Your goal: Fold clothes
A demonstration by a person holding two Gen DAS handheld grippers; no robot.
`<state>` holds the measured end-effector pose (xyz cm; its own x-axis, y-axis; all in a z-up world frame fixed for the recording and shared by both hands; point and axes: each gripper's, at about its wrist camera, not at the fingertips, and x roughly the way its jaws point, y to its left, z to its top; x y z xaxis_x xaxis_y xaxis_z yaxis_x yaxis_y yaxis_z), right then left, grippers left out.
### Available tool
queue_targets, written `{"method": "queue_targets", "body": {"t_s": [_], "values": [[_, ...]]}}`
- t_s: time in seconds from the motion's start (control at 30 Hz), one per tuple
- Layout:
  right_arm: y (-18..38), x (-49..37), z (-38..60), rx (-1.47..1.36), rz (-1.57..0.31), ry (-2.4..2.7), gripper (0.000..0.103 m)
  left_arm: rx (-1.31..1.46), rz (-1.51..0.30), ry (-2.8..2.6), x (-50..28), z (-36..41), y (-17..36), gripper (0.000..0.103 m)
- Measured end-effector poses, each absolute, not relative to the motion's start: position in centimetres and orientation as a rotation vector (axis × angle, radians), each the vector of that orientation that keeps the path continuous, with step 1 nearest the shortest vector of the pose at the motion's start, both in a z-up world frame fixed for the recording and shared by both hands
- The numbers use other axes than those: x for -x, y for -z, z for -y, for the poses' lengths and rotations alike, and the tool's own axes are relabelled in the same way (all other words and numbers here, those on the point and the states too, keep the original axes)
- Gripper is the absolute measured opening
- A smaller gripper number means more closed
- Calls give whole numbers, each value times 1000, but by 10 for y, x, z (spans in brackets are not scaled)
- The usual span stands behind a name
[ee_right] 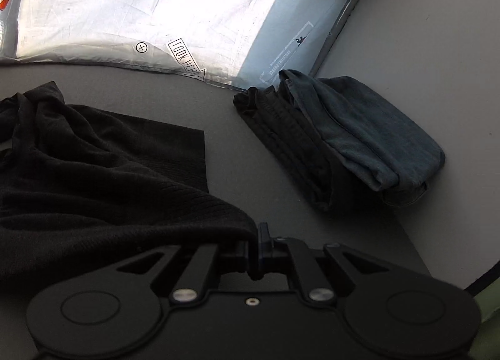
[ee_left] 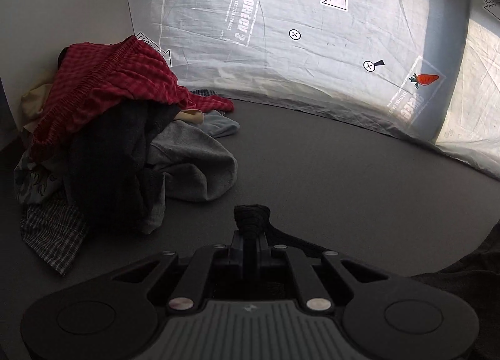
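Both grippers pinch a black garment over the grey table.
The left gripper (ee_left: 251, 219) and right gripper (ee_right: 261, 235) are clamped on the black garment (ee_right: 103, 172), which spreads left of the right gripper; folded jeans (ee_right: 368, 138) lie ahead to its right.

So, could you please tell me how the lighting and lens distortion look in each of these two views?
Left wrist: backlit sheet glows, clothes pile sits in shadow, table edge bows. Right wrist: sheet overexposed, black garment loses detail.
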<state>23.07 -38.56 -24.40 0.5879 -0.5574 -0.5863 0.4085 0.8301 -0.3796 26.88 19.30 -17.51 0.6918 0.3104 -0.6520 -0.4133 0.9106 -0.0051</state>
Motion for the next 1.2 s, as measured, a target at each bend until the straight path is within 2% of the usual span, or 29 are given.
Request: {"method": "queue_targets", "body": {"t_s": [0.27,0.4,0.47,0.7,0.87,0.97,1.07,1.2], "values": [[261,-199,398,152,-825,617,6,140,-728,-384,-222,-203,188,10],[273,-192,401,100,-891,615,9,138,-797,-369,-203,-203,206,18],[276,-189,403,51,-914,624,15,186,-808,-363,-192,-206,209,21],[280,-170,408,-141,-940,672,26,498,-784,-410,-148,-235,204,40],[282,-161,409,-291,-926,685,30,860,-717,-430,-119,-265,209,41],[282,-159,412,-417,-899,681,35,1029,-671,-371,-112,-270,210,42],[283,-157,419,-585,-855,684,39,1079,-652,-299,-122,-260,206,50],[286,-153,432,-825,-774,677,41,1069,-684,-255,-149,-247,209,52]]}}
